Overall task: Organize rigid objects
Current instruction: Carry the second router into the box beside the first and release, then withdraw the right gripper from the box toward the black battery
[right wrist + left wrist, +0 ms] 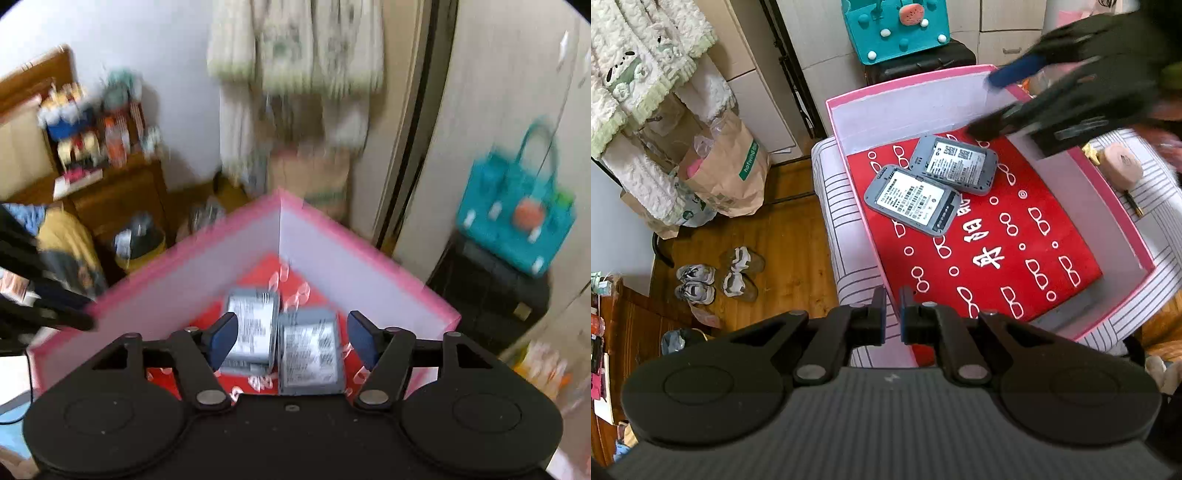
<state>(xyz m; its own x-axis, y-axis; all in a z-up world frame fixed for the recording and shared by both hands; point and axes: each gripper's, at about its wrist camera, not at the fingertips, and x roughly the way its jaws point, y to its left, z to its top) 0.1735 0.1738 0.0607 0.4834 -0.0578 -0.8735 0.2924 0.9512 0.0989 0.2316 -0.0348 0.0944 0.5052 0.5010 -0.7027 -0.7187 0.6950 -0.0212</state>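
Note:
Two grey flat devices with white labels lie side by side on the red floor of a pink-rimmed box (905, 86): one nearer (913, 199), one farther (955, 164). My left gripper (892, 304) is shut and empty above the box's near edge. My right gripper (291, 338) is open and empty above the two devices, one (253, 330) to the left, one (310, 350) to the right, in its blurred view. It also shows in the left wrist view (988, 107) over the box's far right corner.
The box (177, 254) sits on a striped white cushion (846, 236). A pink tape roll (1123, 164) lies right of the box. A teal bag (897, 27) stands behind on a black case. Paper bags (727, 173) and shoes (716, 277) are on the wooden floor at left.

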